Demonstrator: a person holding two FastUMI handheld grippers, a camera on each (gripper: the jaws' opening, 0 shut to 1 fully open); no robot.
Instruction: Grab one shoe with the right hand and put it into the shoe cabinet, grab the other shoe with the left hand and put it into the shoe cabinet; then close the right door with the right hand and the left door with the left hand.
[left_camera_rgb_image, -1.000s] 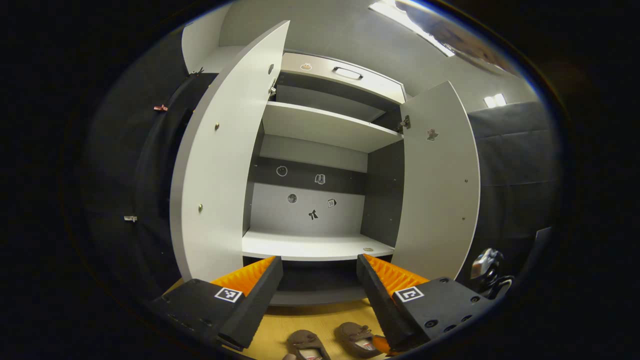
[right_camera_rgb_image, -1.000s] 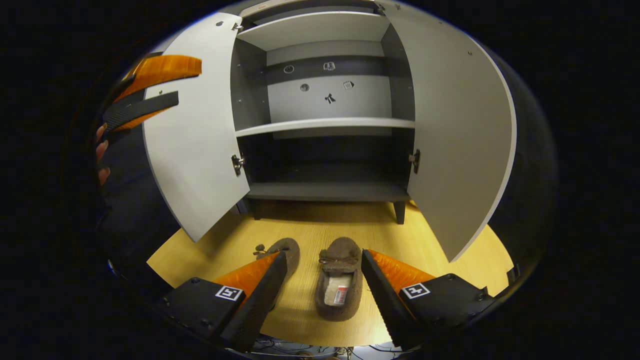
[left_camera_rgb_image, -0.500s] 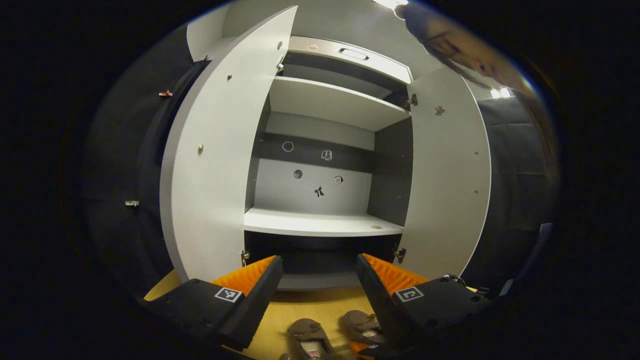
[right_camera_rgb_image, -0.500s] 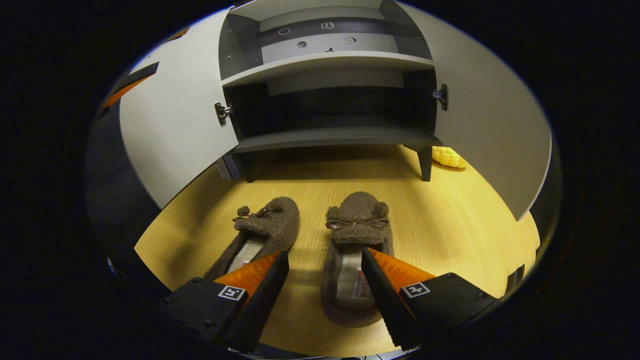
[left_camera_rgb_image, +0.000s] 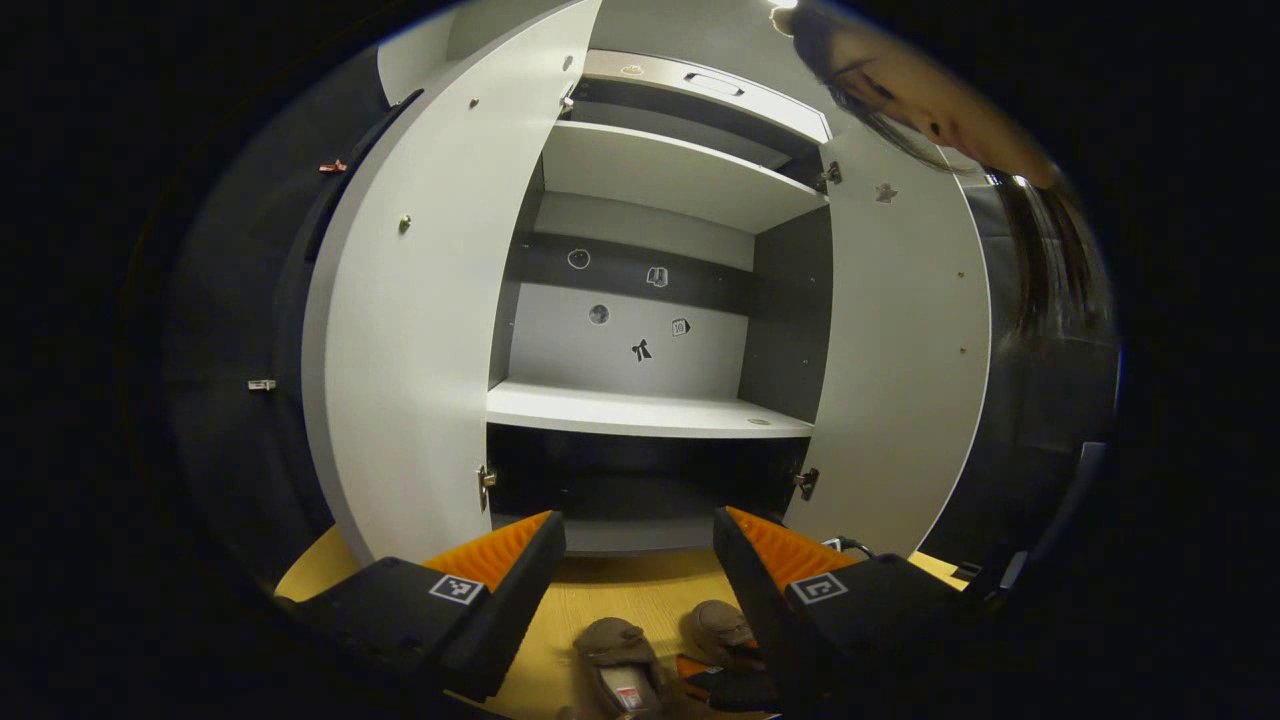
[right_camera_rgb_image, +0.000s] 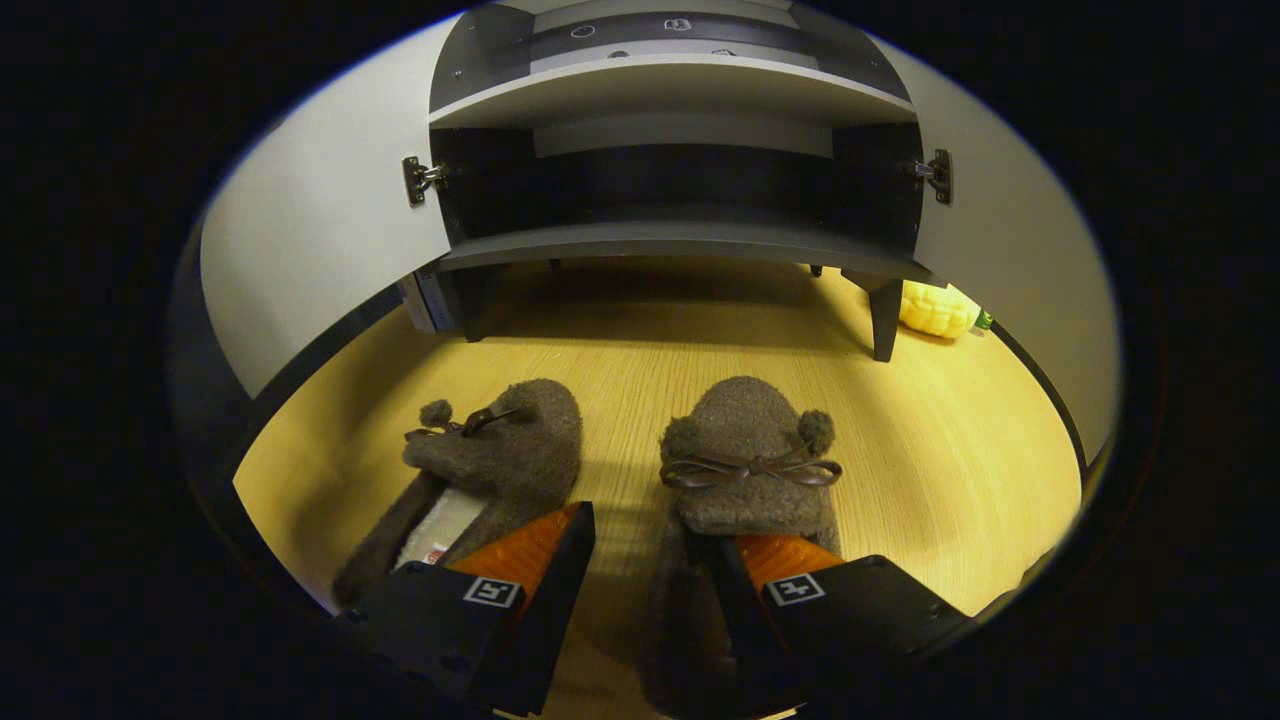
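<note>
The right gripper (right_camera_rgb_image: 645, 560), fingers partly open, straddled the side wall of the right slipper (right_camera_rgb_image: 742, 470) lying before the open shoe cabinet (right_camera_rgb_image: 670, 240), ready to pinch; nothing was gripped yet.

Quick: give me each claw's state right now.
Left claw: open, holding nothing, facing the shoe cabinet.
Right claw: open, low over the right slipper, one finger inside it; not gripping yet.
</note>
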